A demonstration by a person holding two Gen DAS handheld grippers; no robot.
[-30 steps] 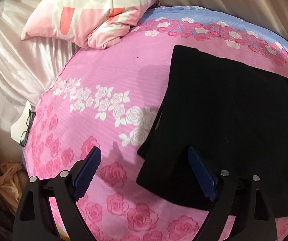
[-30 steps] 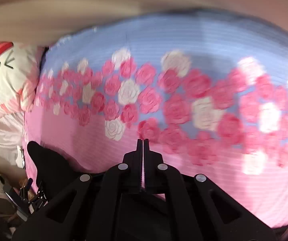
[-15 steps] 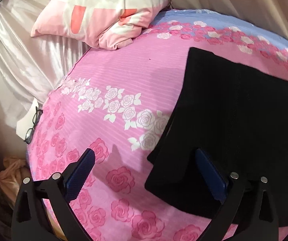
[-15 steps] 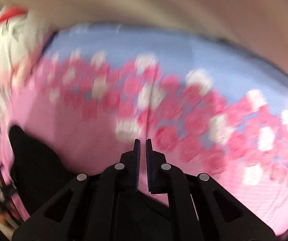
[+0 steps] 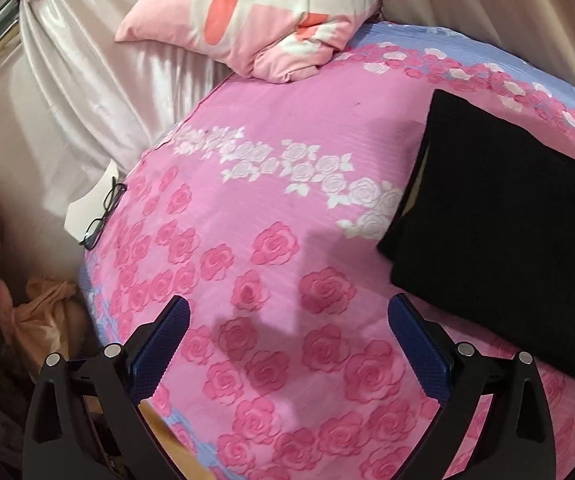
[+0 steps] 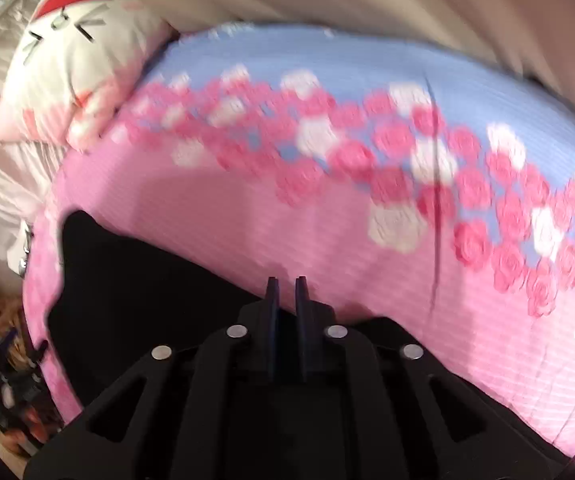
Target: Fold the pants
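Since a second ago my left gripper [image 5: 287, 332] has backed off to the left: its right finger was over the near corner of the pants [image 5: 507, 216] then, and now both fingers frame bare bedspread [image 5: 271, 160], with the black cloth just beside the right tip. Right gripper [image 6: 286, 292] was fully shut a second ago; now there's a narrow slit between the fingers with nothing visible in it. I'd call that a release after laying the cloth down, though I can't tell how far it will spread.

Left gripper is spread wide and empty, hovering above the bed, not touching anything.

Pants sit on the right part of the bed as a flat dark rectangle, with a second layer peeking out under the left edge, so they look folded at least once. In the right view they run from the left side of the bed back under the gripper body; the far edge is a clean line. That view is motion-blurred, so detail is poor.

Pillow [image 5: 255, 16] is at the head of the bed, well clear. Glasses [image 5: 103, 216] lie on something white at the bed's left edge, also clear of the work.

My read: both tools are off the cloth because the fold is laid, either done or waiting for one more.
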